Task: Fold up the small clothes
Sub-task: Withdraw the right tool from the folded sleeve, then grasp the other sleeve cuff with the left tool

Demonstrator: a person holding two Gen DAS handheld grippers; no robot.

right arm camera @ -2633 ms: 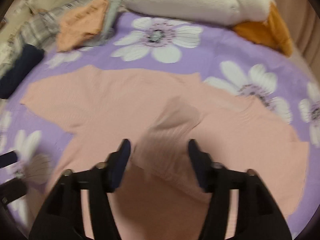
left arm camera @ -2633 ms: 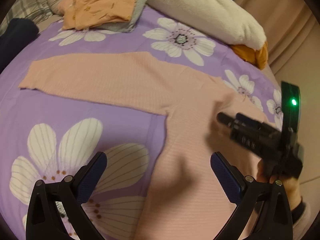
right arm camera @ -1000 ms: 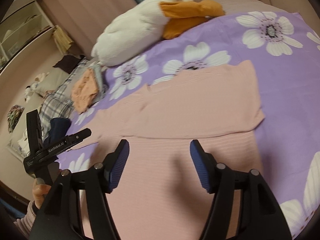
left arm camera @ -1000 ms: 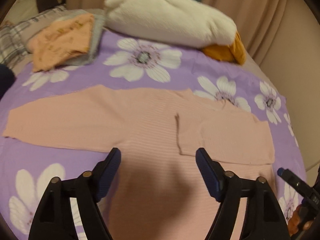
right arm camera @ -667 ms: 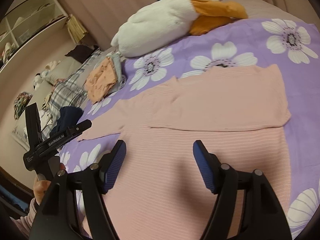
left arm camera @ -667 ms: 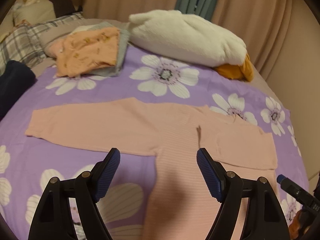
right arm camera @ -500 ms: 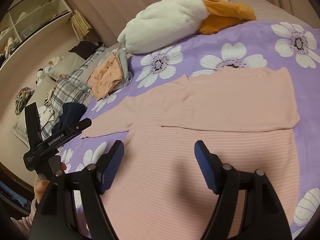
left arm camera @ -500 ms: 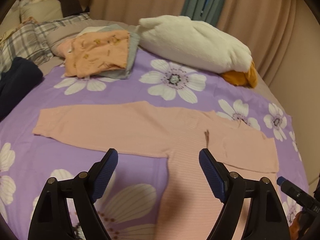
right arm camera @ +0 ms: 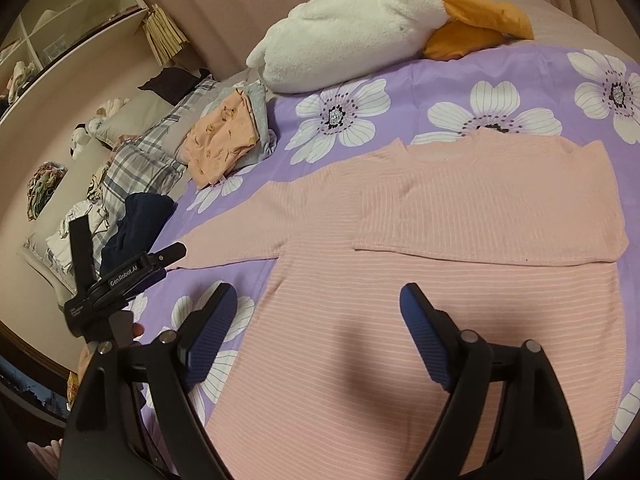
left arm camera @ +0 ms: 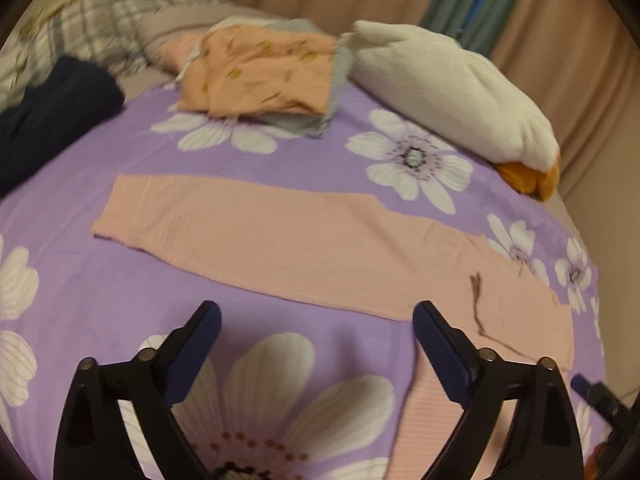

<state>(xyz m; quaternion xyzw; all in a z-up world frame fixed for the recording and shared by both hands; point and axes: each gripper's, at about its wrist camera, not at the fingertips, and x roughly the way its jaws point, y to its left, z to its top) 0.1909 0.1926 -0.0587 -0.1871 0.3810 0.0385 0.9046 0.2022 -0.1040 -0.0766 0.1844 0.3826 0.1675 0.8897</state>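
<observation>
A pink ribbed long-sleeve top [right arm camera: 400, 280] lies flat on the purple flowered bedspread [right arm camera: 440, 80]. Its right sleeve is folded across the chest [right arm camera: 500, 216]. Its left sleeve [left arm camera: 248, 232] stretches out flat to the left. My left gripper [left arm camera: 316, 320] is open and empty, above the bedspread just below that sleeve; it also shows in the right wrist view [right arm camera: 120, 272]. My right gripper [right arm camera: 320, 304] is open and empty above the top's lower body.
A stack of folded clothes, orange on grey [left arm camera: 260, 76], lies at the back of the bed. A white and orange plush toy [left arm camera: 452, 92] lies at the back right. A dark navy garment [left arm camera: 48, 116] and plaid bedding [left arm camera: 92, 40] lie at the left.
The right sleeve was folded over the chest and released. My left gripper has swung left, toward the outstretched left sleeve. My right gripper has pulled back over the lower body.
</observation>
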